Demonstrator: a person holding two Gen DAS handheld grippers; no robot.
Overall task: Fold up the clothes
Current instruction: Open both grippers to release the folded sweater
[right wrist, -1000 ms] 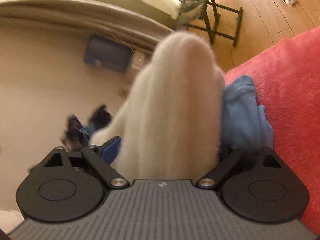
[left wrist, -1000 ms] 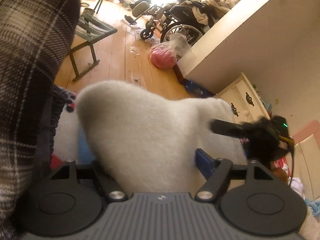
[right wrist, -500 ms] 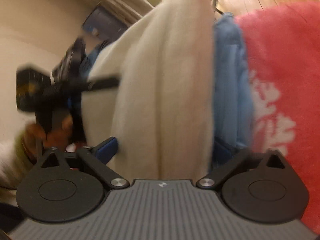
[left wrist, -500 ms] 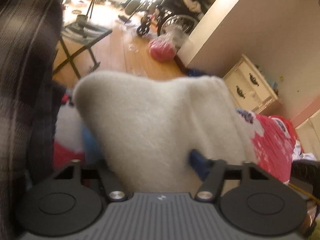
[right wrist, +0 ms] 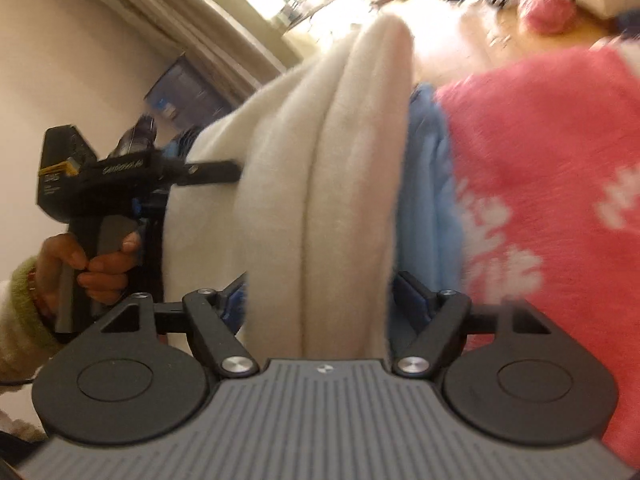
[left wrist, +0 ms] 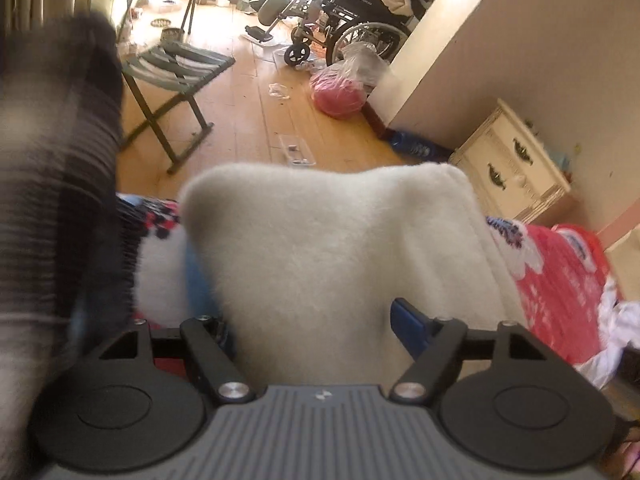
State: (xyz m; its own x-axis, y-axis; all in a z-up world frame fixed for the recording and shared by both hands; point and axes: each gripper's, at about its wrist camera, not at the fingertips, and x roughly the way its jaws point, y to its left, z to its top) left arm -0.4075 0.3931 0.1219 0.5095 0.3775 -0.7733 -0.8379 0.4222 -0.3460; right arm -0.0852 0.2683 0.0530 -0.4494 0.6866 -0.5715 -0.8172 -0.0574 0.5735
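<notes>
We hold a thick cream fleece garment in both claws at once. In the left wrist view it fills the middle, rising from between the jaws of the left gripper toward twelve o'clock, its folded top edge blocking the wooden floor behind. Those jaws have just been opening again after a brief squeeze, and the fleece bulks between them; we cannot tell whether the pads press on it.

In the right wrist view the same fleece stands as doubled folds running from six toward twelve o'clock, straight out of the right gripper. Its jaws have just been closing, with blue pads flanking the cloth on either side. A light blue garment lies just beside it at three o'clock, then a pink blanket. At nine o'clock the left hand grips its tool's handle.
</notes>
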